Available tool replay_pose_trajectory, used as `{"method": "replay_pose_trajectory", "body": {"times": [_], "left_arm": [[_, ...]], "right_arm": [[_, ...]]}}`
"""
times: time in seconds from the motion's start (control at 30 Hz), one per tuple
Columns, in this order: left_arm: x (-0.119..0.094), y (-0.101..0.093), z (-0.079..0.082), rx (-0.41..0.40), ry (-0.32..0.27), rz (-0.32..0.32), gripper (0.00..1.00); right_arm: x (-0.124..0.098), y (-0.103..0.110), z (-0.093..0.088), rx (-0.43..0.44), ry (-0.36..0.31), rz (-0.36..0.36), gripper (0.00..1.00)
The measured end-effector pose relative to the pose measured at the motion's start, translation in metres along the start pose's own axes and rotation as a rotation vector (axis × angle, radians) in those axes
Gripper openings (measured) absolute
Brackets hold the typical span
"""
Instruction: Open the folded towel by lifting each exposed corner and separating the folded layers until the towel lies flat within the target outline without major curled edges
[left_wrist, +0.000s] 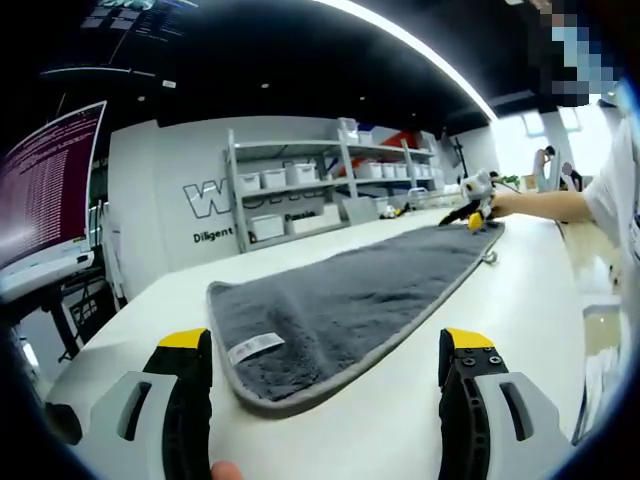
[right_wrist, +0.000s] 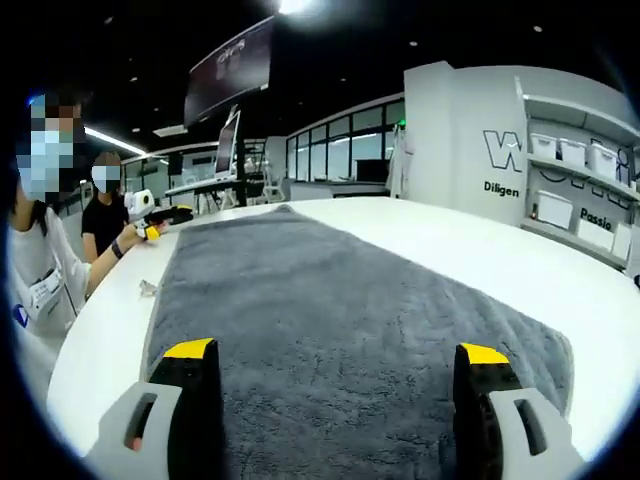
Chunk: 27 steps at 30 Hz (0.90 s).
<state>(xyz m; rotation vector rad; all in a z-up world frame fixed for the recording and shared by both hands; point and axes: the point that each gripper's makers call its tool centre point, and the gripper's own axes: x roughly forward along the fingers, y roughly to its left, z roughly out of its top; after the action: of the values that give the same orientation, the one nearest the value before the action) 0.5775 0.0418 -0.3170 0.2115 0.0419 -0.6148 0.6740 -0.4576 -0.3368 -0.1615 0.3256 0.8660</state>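
One long grey towel (left_wrist: 350, 300) lies stretched across the white table (left_wrist: 540, 290), its long axis running from one gripper to the other. In the left gripper view the near end sits just ahead of and between the jaws, rounded corner and white label (left_wrist: 255, 348) toward the left jaw; the towel narrows away to the far end, where the right gripper (left_wrist: 478, 210) sits at the far corner in a person's hand. Left gripper (left_wrist: 325, 375): jaws spread wide, nothing between them, clear of the cloth. In the right gripper view the towel (right_wrist: 330, 330) spreads directly under and ahead of the jaws, and the left gripper (right_wrist: 170, 214) shows small at the far end, left of the towel's line. Right gripper (right_wrist: 335, 385): jaws wide apart, holding nothing; whether they touch the pile I cannot tell. Judgement: towel looks opened lengthwise, perhaps still doubled across its width, since the near edge looks thick. Each gripper is nearest its own end; next corner lift falls to whichever end shows a loose layer. Shelving with white bins (left_wrist: 300, 190) stands behind.
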Motion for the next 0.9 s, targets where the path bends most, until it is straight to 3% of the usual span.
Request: {"method": "replay_pose_trajectory", "body": {"times": [0.07,0.33,0.47,0.5,0.57,0.63,0.67,0.73,0.83,0.9], "left_arm": [[0.000,0.000,0.000,0.000,0.001,0.001,0.92],[0.000,0.000,0.000,0.000,0.003,0.001,0.92],[0.000,-0.001,0.000,-0.001,0.001,0.001,0.92],[0.000,-0.001,0.000,-0.003,-0.001,0.001,0.92],[0.000,-0.001,0.000,-0.005,-0.001,0.000,0.92],[0.001,-0.001,-0.001,-0.007,0.005,-0.006,0.92],[0.001,-0.001,-0.002,-0.006,0.010,-0.008,0.92],[0.002,-0.002,-0.003,-0.004,0.019,-0.013,0.92],[0.002,-0.002,-0.004,-0.006,0.023,-0.014,0.92],[0.002,-0.001,-0.004,-0.012,0.021,-0.014,0.92]], "right_arm": [[-0.004,-0.014,-0.007,0.014,0.017,-0.038,1.00],[-0.020,-0.030,-0.034,0.062,0.053,-0.111,0.99],[-0.026,-0.030,-0.023,0.108,-0.013,-0.116,0.99],[-0.027,-0.031,-0.016,0.102,-0.045,-0.122,0.99],[-0.024,-0.011,0.006,0.097,-0.134,-0.108,0.99],[-0.019,0.010,0.036,0.065,-0.242,-0.080,0.99],[-0.017,0.010,0.050,0.050,-0.279,-0.063,0.99],[-0.006,0.038,0.073,0.043,-0.350,-0.005,0.99],[0.016,0.073,0.094,0.009,-0.366,0.077,0.99],[0.025,0.078,0.102,-0.026,-0.365,0.103,0.99]]}}
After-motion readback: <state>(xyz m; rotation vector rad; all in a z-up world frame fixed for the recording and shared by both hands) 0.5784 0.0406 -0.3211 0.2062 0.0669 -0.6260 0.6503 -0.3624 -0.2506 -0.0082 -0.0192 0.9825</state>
